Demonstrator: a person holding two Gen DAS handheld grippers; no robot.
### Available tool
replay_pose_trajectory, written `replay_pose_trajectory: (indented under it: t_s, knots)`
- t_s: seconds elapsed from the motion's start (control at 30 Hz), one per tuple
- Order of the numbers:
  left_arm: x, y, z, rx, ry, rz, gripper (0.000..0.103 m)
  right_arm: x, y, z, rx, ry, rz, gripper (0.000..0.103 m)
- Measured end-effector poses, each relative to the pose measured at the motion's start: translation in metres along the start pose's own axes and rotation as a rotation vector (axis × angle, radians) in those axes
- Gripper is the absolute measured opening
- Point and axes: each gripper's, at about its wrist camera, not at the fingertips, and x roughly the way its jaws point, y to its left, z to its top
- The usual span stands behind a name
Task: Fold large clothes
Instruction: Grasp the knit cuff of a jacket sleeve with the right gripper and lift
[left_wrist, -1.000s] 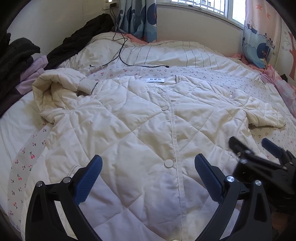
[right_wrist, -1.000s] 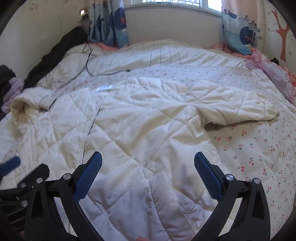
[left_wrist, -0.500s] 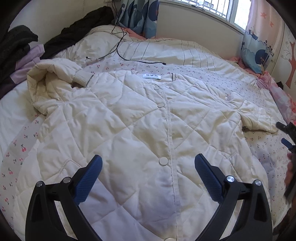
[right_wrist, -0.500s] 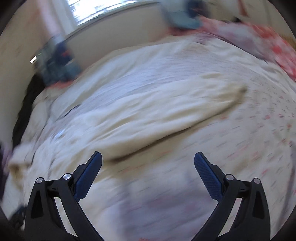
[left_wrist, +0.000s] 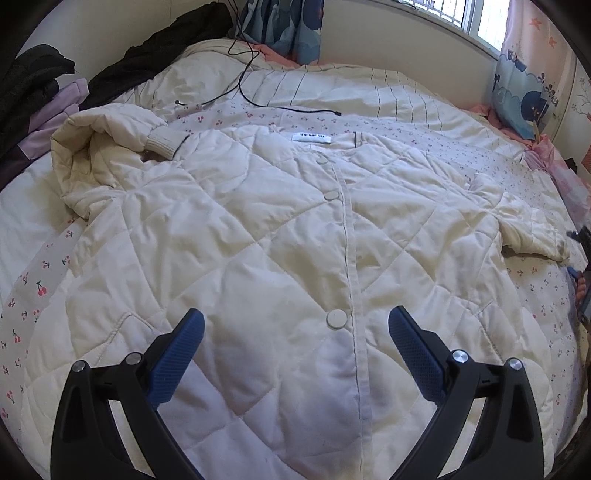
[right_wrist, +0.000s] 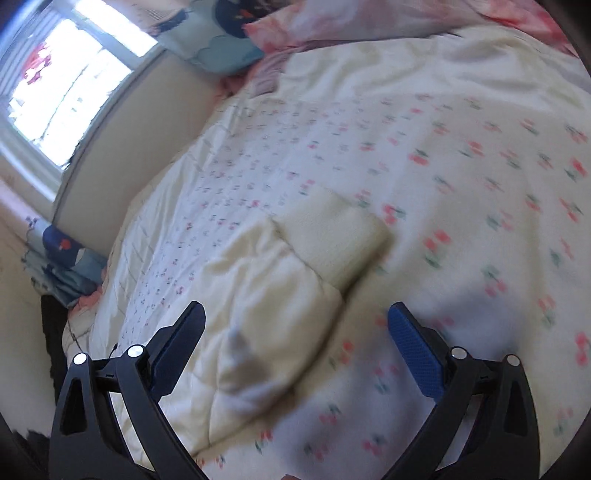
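Observation:
A cream quilted jacket (left_wrist: 280, 236) lies buttoned, front up, spread on the bed. Its left sleeve (left_wrist: 110, 147) is bunched back near the collar; its right sleeve (left_wrist: 532, 236) stretches out to the right. My left gripper (left_wrist: 295, 332) is open and empty above the jacket's lower front. My right gripper (right_wrist: 295, 325) is open and empty just above the right sleeve's ribbed cuff (right_wrist: 332, 240); the view is blurred. The right gripper shows at the right edge of the left wrist view (left_wrist: 581, 254).
The bed has a cherry-print sheet (right_wrist: 480, 184) and a striped quilt (left_wrist: 351, 88). A black cable (left_wrist: 258, 92) lies beyond the collar. Dark and lilac clothes (left_wrist: 44, 96) pile at the left. Pillows (left_wrist: 524, 99) and curtains line the window wall.
My right gripper has swung from over the jacket's hem to the right sleeve cuff. My left gripper has drawn back a little, still above the lower front.

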Motion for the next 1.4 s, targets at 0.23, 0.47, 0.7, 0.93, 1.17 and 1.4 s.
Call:
replay_pose_trajectory:
  t_s: [0.23, 0.47, 0.7, 0.93, 1.17, 1.4]
  knots:
    - [0.002, -0.011, -0.001, 0.024, 0.002, 0.002, 0.096, 0.034, 0.014, 0.003, 0.022, 0.112, 0.061, 0.020]
    - [-0.002, -0.010, 0.000, 0.026, -0.007, 0.006, 0.096, -0.027, 0.022, -0.004, -0.053, -0.056, 0.122, 0.018]
    - [-0.005, -0.001, -0.004, 0.044, 0.000, 0.039, 0.096, 0.009, -0.012, -0.007, 0.086, 0.041, 0.094, 0.038]
    - [-0.020, 0.029, -0.006, -0.004, -0.015, 0.068, 0.096, -0.031, 0.033, 0.010, 0.043, -0.078, 0.136, 0.019]
    - [-0.049, 0.056, -0.005, -0.044, -0.059, 0.045, 0.096, -0.093, 0.159, 0.007, -0.085, -0.211, 0.268, 0.019]
    - [-0.068, 0.093, -0.005, -0.097, -0.082, 0.055, 0.096, -0.130, 0.317, -0.035, -0.300, -0.216, 0.418, 0.018]
